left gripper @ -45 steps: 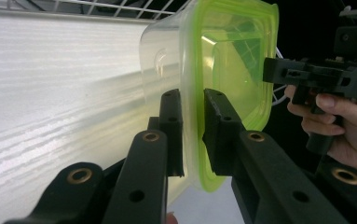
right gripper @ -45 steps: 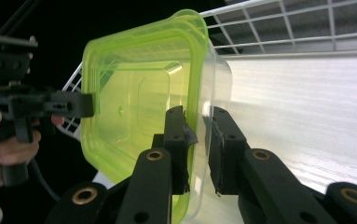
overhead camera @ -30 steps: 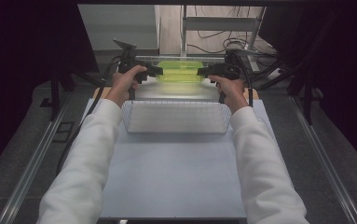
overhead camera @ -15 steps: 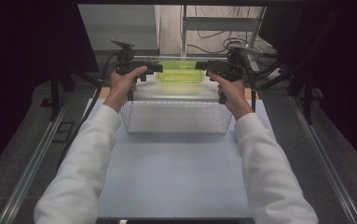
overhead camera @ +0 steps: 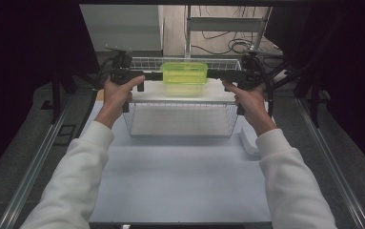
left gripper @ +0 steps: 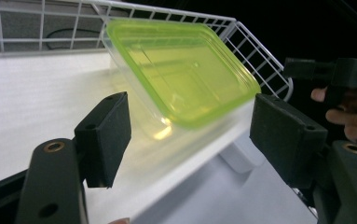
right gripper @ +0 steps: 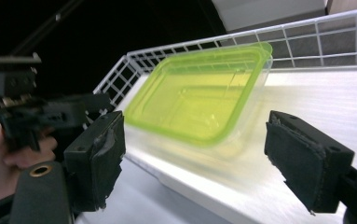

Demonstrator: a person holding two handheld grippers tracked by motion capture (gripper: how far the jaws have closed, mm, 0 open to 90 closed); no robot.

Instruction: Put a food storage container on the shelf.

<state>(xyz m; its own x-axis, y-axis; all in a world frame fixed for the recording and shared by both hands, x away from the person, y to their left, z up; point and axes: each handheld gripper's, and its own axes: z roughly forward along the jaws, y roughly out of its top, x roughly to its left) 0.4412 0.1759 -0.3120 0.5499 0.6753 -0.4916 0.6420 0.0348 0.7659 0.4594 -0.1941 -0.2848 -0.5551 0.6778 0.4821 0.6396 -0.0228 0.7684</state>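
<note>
One green-lidded clear container [overhead camera: 185,76] sits on the white shelf [overhead camera: 185,93] inside the wire basket [overhead camera: 180,119] on the counter [overhead camera: 180,181]. The left gripper [overhead camera: 154,75] and right gripper [overhead camera: 214,73] flank the container, their jaws just opened wide, holding nothing.

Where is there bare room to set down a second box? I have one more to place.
The near table surface between the forearms, in front of the wire basket, is bare. The white shelf left of the green-lidded container is free too. It is crowded at the container's ends, flanked by both open grippers.
</note>
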